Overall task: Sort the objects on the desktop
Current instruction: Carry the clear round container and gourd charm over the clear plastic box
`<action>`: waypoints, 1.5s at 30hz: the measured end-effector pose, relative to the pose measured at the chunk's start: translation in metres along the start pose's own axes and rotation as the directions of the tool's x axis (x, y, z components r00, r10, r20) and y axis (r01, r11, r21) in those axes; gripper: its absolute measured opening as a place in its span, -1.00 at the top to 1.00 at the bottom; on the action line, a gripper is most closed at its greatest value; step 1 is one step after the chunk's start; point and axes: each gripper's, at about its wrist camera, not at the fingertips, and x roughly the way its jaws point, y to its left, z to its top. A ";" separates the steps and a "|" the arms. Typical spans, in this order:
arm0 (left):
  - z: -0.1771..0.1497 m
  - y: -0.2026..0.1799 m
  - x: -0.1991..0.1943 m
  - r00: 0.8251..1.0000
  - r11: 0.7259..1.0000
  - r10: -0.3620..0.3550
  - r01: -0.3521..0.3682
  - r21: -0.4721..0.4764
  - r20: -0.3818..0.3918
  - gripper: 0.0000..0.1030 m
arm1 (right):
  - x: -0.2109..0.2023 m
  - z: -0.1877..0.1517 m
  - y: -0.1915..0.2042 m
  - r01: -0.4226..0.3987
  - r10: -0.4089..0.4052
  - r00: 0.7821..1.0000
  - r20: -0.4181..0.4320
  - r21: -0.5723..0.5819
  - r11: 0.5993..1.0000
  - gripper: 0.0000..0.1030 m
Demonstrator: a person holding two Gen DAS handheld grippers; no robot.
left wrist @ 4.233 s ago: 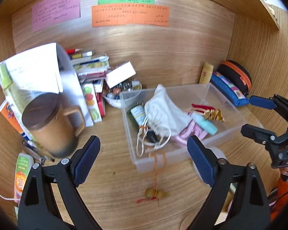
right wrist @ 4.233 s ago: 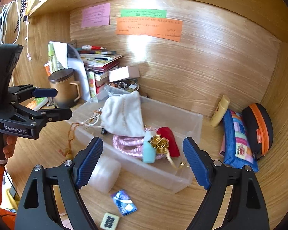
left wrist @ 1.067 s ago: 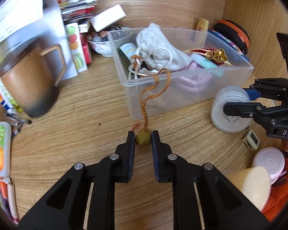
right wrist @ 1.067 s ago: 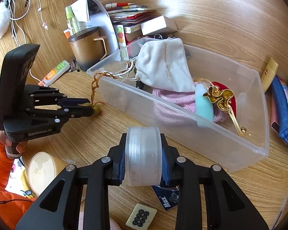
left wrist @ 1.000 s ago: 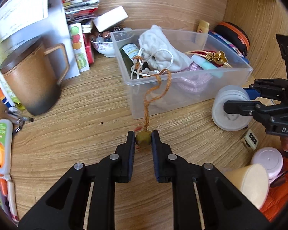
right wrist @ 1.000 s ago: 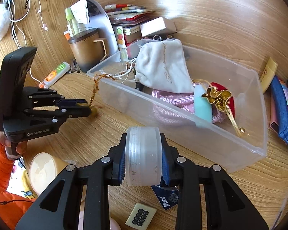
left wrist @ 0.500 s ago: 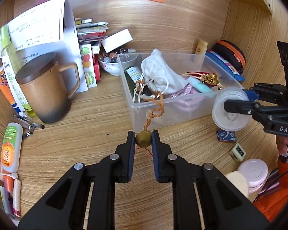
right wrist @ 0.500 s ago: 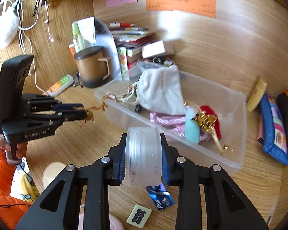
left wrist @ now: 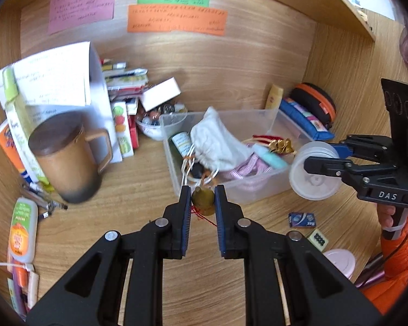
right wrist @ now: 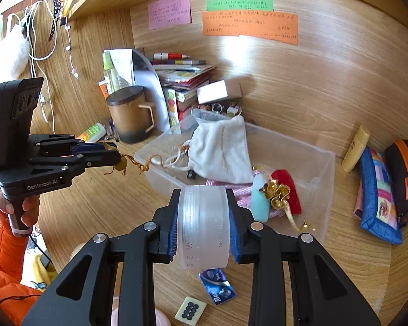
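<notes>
My left gripper [left wrist: 202,197] is shut on a small olive-gold gourd charm [left wrist: 202,200]; its orange braided cord [right wrist: 141,164] runs over the near wall into the clear plastic bin [left wrist: 259,190]. The same gripper [right wrist: 117,156] shows at the left of the right wrist view, held above the desk. My right gripper [right wrist: 203,222] is shut on a round frosted plastic jar [right wrist: 203,224], lifted in front of the bin [right wrist: 322,168]; that jar [left wrist: 312,174] hangs at the bin's right end. Inside the bin lie a white drawstring pouch [right wrist: 221,152], pink rope, a teal tube and a gold ornament.
A brown lidded mug [left wrist: 65,160] stands left, with papers, books and a bowl of trinkets [left wrist: 156,127] behind. A blue pouch [right wrist: 378,198] and orange-trimmed case lie right. On the desk near me lie a blue packet [right wrist: 217,286], a tile [right wrist: 190,311] and a pink lid [left wrist: 340,262].
Both grippers have risen off the desk with their loads: the charm and its cord are lifted to bin-rim height, and the jar now hangs above the wood.
</notes>
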 end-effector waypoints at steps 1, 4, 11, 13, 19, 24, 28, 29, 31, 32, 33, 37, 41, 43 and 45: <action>0.002 -0.001 0.000 1.000 1.000 -0.001 0.001 0.008 0.003 0.69 | -0.001 0.002 -0.001 -0.001 0.001 1.000 0.004 0.001 1.000 0.48; 0.008 -0.004 0.002 1.000 1.000 -0.007 0.007 0.025 0.006 0.69 | -0.002 0.008 -0.007 -0.008 0.008 1.000 0.019 0.014 1.000 0.48; 0.021 -0.006 0.008 1.000 0.999 -0.022 0.022 0.040 0.010 0.69 | -0.004 0.023 -0.018 -0.008 0.007 0.999 0.053 0.027 1.000 0.48; 0.024 -0.005 0.011 1.000 0.999 -0.025 0.024 0.039 0.007 0.69 | 0.000 0.026 -0.020 -0.007 0.005 0.999 0.052 0.028 1.000 0.48; 0.028 0.001 0.026 0.999 0.999 -0.043 0.043 0.030 -0.010 0.69 | 0.023 0.035 -0.029 -0.006 0.005 1.000 0.016 0.033 0.999 0.48; 0.030 0.003 0.038 0.998 0.998 -0.053 0.054 0.032 -0.030 0.69 | 0.043 0.039 -0.032 0.007 -0.007 1.000 -0.014 0.020 1.000 0.48; 0.029 0.004 0.049 0.997 0.997 -0.062 0.064 0.038 -0.052 0.69 | 0.058 0.039 -0.034 0.005 -0.004 0.999 -0.047 0.024 1.000 0.48; 0.029 0.005 0.053 0.996 0.997 -0.064 0.066 0.038 -0.059 0.69 | 0.061 0.038 -0.035 0.005 -0.004 0.999 -0.052 0.025 1.000 0.48; 0.029 0.007 0.058 0.995 0.997 -0.070 0.073 0.034 -0.069 0.69 | 0.065 0.038 -0.035 0.009 -0.008 0.998 -0.055 0.023 1.000 0.48; 0.029 0.007 0.061 0.995 0.997 -0.066 0.069 0.034 -0.073 0.69 | 0.067 0.038 -0.035 0.010 -0.008 0.998 -0.056 0.021 1.000 0.48; 0.029 0.008 0.062 0.995 0.997 -0.063 0.066 0.036 -0.078 0.69 | 0.069 0.037 -0.036 0.006 -0.005 0.998 -0.059 0.022 1.000 0.48; 0.029 0.011 0.070 0.994 0.998 -0.055 0.059 0.038 -0.094 0.69 | 0.078 0.036 -0.040 -0.006 0.009 0.997 -0.073 0.035 0.999 0.48; 0.028 0.014 0.080 0.992 0.999 -0.044 0.047 0.024 -0.115 0.69 | 0.088 0.033 -0.044 -0.023 0.029 0.995 -0.099 0.056 0.998 0.48; 0.027 0.014 0.083 0.992 0.999 -0.039 0.042 0.023 -0.120 0.69 | 0.092 0.031 -0.045 -0.027 0.033 0.993 -0.111 0.061 0.998 0.48; 0.027 0.013 0.084 0.992 0.999 -0.031 0.034 0.027 -0.122 0.69 | 0.096 0.030 -0.046 -0.029 0.037 0.992 -0.118 0.065 0.997 0.48</action>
